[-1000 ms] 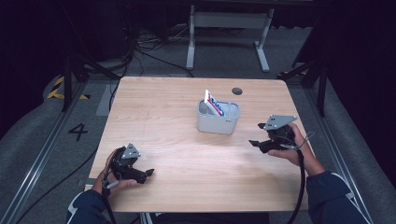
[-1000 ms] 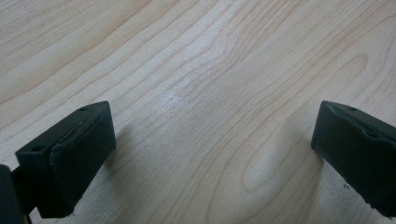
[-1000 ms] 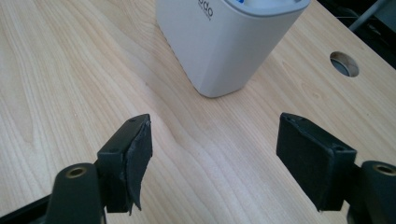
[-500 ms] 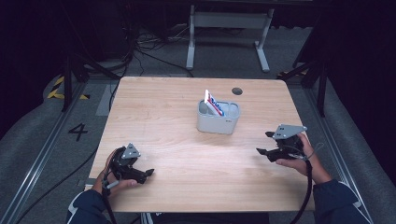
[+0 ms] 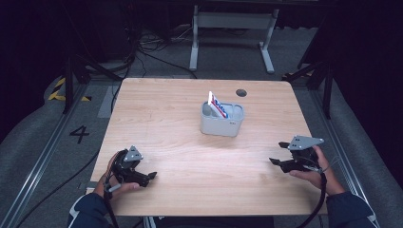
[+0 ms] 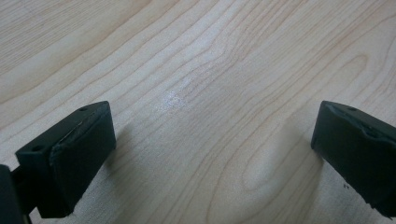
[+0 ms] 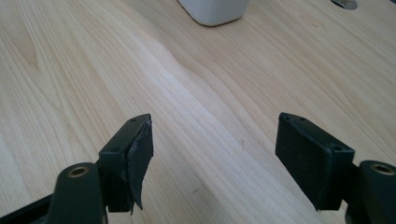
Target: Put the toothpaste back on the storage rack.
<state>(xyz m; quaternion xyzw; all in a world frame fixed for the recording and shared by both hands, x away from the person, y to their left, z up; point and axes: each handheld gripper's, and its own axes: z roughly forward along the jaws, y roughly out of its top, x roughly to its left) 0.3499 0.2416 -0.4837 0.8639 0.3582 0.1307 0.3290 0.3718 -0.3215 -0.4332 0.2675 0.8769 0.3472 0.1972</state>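
Left gripper (image 5: 151,176): black, two-jaw, held in a hand (image 5: 116,180) at the near left corner of the light wooden table (image 5: 180,128). Jaws spread wide, nothing between them; bare wood grain beneath in the left gripper view (image 6: 212,154).

Right gripper (image 5: 274,162): black, grey three-cornered plate on top, held in a hand (image 5: 313,171) near the right edge. Jaws spread wide and empty, pointing left (image 7: 212,154).

Grey rounded-rectangular plastic container (image 5: 222,119): stands past the table's middle, well apart from both grippers; its lower edge is cut off at the top of the right gripper view (image 7: 213,10).

White flat packet with red and blue print (image 5: 216,104): upright and tilted in the container, lower part hidden; lettering too small to read.

Dark round hole (image 5: 241,92): in the table top, beyond the container on the right.

Black numeral "4" (image 5: 79,134): on the grey floor, left of the table.
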